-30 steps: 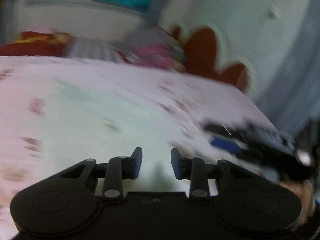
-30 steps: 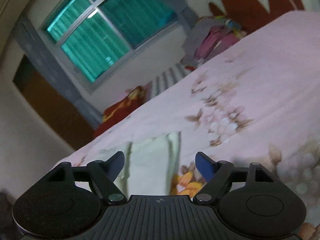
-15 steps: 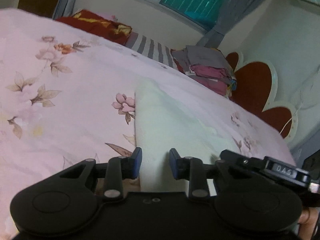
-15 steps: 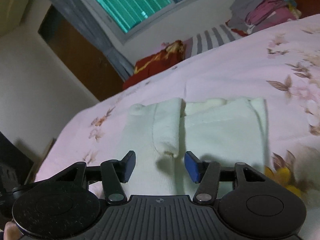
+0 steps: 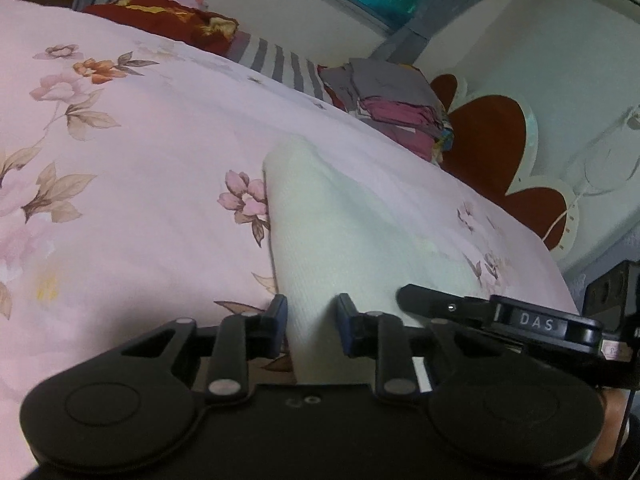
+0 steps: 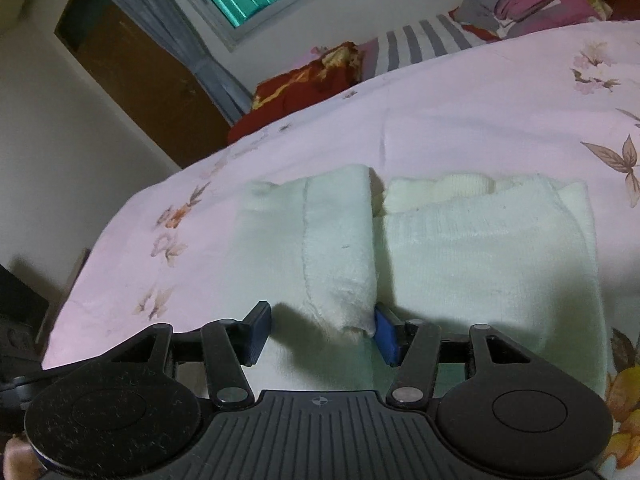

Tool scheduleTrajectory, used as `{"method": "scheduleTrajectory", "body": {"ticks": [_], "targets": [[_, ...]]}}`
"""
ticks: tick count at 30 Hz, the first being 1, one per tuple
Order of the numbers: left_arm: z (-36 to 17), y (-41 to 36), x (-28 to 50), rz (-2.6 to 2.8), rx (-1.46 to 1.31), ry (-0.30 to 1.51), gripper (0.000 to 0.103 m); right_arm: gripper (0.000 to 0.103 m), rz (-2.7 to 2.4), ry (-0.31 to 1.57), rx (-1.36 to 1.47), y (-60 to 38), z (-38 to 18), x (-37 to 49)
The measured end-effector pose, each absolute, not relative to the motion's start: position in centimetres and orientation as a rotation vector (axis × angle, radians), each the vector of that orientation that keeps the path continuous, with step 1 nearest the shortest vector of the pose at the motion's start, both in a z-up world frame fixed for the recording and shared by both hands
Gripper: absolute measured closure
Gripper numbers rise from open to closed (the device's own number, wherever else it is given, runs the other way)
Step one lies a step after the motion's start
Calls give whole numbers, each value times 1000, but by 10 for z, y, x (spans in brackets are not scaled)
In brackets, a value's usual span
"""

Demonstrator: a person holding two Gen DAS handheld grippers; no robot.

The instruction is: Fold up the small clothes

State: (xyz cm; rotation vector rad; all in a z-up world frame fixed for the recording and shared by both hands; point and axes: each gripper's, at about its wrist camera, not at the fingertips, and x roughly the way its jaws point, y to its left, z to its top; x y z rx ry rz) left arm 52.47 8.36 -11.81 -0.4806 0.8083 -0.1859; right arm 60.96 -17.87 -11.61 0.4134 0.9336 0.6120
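A cream knitted garment lies flat on the pink floral bedspread, with one sleeve folded over its body. My right gripper hangs low over the near hem, jaws apart. The sleeve's end lies between them against the right blue pad. In the left wrist view the garment runs away from me. My left gripper straddles its near left edge; its jaws are closing, with cloth in the gap and no visible pinch. A black finger of the right gripper reaches in from the right.
A stack of folded clothes sits at the far side by the red headboard, with a striped pillow and a red pillow beside it. The bed's edge falls away left, before a brown door.
Both grippers swept across the bed and came down at the garment's near edge. The left jaws narrowed a little; the right jaws narrowed around the sleeve's end.
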Motion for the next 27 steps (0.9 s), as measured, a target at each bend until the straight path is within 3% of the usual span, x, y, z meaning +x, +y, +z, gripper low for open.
{"method": "scheduleTrajectory", "body": {"ticks": [2, 3, 5, 10, 13, 19, 27], "targets": [[-116, 81, 526, -194, -451, 807, 80, 50, 611, 930, 369, -172, -113, 607], [-114, 78, 526, -201, -432, 802, 82, 78, 616, 931, 340, -169, -112, 606], [-105, 72, 524, -222, -390, 767, 86, 84, 623, 935, 325, -167, -109, 603], [-74, 35, 516, -369, -295, 695, 87, 86, 570, 778, 320, -186, -75, 570], [-80, 5, 524, -435, -256, 773, 86, 86, 503, 735, 347, -217, -55, 537], [-100, -22, 529, -461, -199, 855, 87, 86, 395, 906, 488, -263, -117, 547], [-94, -13, 527, -513, -219, 870, 87, 86, 408, 865, 528, -277, -103, 532]]}}
